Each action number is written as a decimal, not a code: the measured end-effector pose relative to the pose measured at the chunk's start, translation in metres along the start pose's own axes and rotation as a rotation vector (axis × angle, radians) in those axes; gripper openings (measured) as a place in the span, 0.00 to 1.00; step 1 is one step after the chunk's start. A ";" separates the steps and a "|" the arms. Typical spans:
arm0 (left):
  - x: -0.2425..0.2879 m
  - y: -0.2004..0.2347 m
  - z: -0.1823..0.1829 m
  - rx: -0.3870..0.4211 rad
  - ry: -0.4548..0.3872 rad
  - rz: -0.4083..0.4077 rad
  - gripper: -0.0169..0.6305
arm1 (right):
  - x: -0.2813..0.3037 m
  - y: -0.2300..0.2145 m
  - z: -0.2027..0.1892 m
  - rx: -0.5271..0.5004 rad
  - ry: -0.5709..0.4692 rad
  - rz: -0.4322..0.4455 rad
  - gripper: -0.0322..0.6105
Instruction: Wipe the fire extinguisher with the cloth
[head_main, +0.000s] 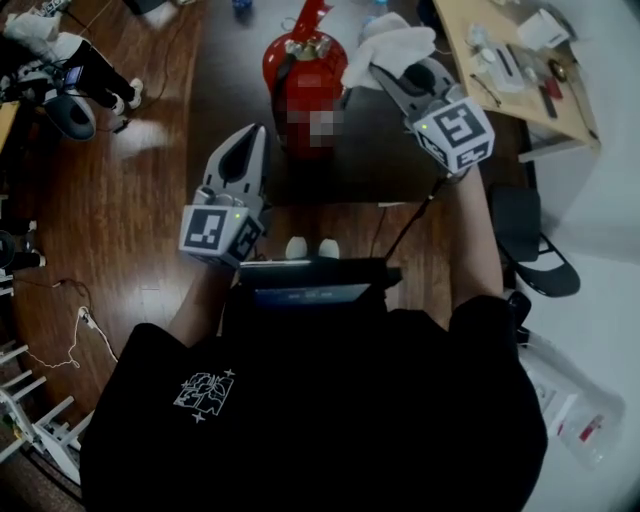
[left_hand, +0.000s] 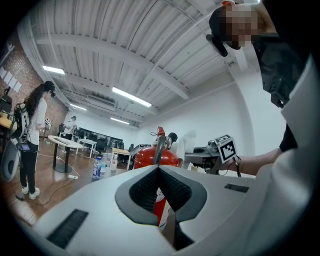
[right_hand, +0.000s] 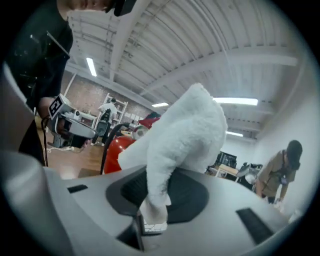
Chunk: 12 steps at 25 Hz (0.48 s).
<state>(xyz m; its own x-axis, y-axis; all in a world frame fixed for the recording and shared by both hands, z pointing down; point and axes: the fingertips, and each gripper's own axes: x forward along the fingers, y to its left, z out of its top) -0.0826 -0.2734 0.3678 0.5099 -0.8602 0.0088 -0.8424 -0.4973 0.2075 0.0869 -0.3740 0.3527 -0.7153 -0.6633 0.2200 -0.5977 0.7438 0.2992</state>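
Head view: person in black tee looks down, both grippers held out fwd over the floor.
Fire extinguisher (head_main: 300, 70): red, upright on dark mat (head_main: 225, 80), just beyond and between the 2 grippers; black hose on its side.
R gripper (head_main: 390, 80): right of the extinguisher's top, tips aimed at it; jaws clamped on the cloth (head_main: 398, 42).
Cloth: white, fluffy; lower end pinched betw. the pads, the rest bunches up and flops over the tips toward the red body. Its edge is right at the extinguisher's upper right side; can't tell if it touches.
Right gripper view: cloth fills the centre, red tank and black hose just behind it on the left.
L gripper (head_main: 256, 135): left of the extinguisher and lower in head view; near it but apart. Jaws together, pads meeting at the tips, nothing betw. them.
Left gripper view: tank and red valve head straight ahead over the closed tips; the other gripper's marker cube (left_hand: 226, 148) to the right of it.
Table (head_main: 505, 95): light wood, upper right of head view, small clutter on top.
Chair (head_main: 535, 245): black office chair, right of the mat.
Floor (head_main: 120, 220): brown wood planks; thin white cable (head_main: 85, 330) at lower left.
Bystander 1 (left_hand: 30, 135): white top, dark trousers, standing far left in left gripper view.
Bystander 2 (right_hand: 280, 172): tan top, far right in right gripper view.
Bottles (left_hand: 97, 167): a couple of water bottles on the floor, well left of the extinguisher.
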 end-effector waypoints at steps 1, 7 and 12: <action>0.000 0.000 -0.001 0.004 0.004 -0.003 0.03 | 0.006 -0.004 0.007 -0.044 0.007 0.011 0.21; 0.000 -0.001 0.007 -0.006 -0.009 0.009 0.03 | 0.046 -0.007 0.014 -0.223 0.076 0.085 0.21; -0.002 0.000 0.007 -0.008 -0.005 0.018 0.03 | 0.055 0.017 -0.068 -0.120 0.203 0.109 0.21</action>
<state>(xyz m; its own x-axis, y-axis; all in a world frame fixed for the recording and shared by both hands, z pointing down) -0.0852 -0.2724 0.3612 0.4935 -0.8697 0.0076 -0.8502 -0.4805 0.2151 0.0621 -0.4028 0.4331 -0.6788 -0.5913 0.4354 -0.4650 0.8050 0.3683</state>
